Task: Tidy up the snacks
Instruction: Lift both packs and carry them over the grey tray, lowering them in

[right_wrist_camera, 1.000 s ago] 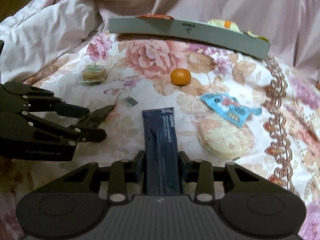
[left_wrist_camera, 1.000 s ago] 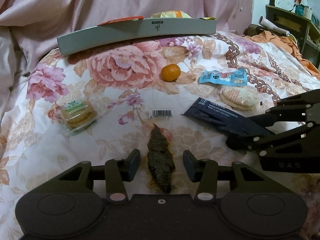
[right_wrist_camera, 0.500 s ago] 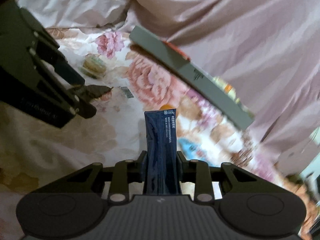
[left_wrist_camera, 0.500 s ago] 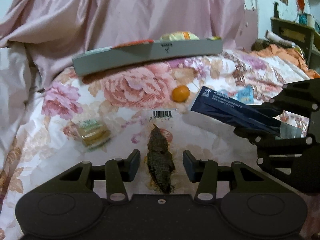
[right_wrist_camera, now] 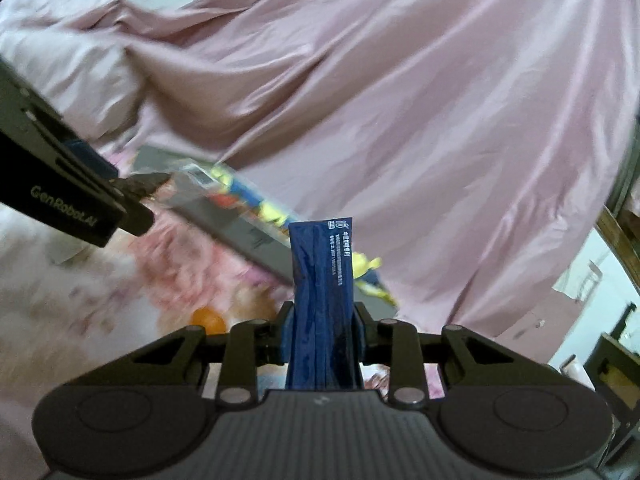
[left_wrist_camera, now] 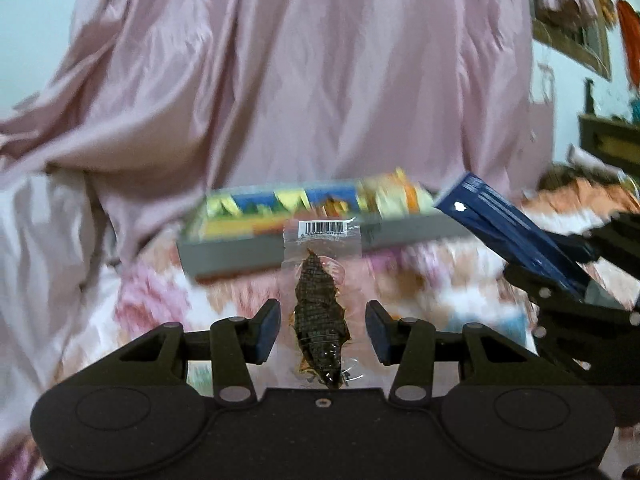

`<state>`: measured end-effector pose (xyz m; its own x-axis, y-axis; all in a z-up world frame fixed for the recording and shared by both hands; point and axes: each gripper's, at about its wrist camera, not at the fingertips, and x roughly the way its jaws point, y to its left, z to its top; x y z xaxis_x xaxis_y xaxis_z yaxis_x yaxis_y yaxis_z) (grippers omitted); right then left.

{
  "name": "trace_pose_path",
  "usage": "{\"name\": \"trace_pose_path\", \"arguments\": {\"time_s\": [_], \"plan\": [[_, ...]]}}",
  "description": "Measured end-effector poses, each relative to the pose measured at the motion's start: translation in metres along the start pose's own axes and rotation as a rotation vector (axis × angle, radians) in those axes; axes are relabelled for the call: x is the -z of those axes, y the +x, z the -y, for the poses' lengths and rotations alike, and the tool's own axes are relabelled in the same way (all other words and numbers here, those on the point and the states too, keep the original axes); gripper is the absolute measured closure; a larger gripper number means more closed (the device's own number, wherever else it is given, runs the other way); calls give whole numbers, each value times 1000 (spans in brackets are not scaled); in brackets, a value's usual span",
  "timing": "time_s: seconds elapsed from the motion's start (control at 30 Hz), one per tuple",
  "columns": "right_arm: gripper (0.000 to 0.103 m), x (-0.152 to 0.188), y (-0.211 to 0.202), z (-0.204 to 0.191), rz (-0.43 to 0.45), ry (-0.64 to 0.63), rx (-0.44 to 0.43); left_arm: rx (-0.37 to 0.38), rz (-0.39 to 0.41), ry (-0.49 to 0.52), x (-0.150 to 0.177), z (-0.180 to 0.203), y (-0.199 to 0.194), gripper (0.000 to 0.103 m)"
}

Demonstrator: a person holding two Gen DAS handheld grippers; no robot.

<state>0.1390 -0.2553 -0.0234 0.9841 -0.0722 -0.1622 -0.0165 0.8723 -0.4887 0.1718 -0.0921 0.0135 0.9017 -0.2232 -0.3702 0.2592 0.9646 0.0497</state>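
Your left gripper (left_wrist_camera: 320,330) is up off the bed, clear snack packet (left_wrist_camera: 321,300) standing between its fingers, barcode end forward, dark dried piece inside. The pads sit visibly apart from the dark piece, yet the packet is in the air; you cannot tell whether they pinch the clear film or stand released.

Your right gripper (right_wrist_camera: 322,338) is clenched on the dark blue packet (right_wrist_camera: 323,292), which sticks out upright, printed end forward.

Grey tray (left_wrist_camera: 232,254) lies ahead on the floral bedspread (left_wrist_camera: 152,296), near the far edge against the pink drape (left_wrist_camera: 300,80), with colourful packs already in it. Both packets are short of its near wall. Orange (right_wrist_camera: 208,320) rests on the bedspread before the tray. Background is motion-blurred.
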Motion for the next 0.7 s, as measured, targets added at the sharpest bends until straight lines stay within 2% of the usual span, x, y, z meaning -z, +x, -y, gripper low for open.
{"name": "trace_pose_path", "arguments": {"time_s": [0.2, 0.3, 0.7], "plan": [[70, -20, 25, 35, 98, 126, 58, -72, 57, -54, -37, 3, 18, 54], [70, -24, 43, 51, 118, 186, 65, -97, 69, -65, -55, 7, 32, 54], [70, -19, 113, 89, 171, 388, 65, -123, 52, -135, -100, 16, 114, 54]]}}
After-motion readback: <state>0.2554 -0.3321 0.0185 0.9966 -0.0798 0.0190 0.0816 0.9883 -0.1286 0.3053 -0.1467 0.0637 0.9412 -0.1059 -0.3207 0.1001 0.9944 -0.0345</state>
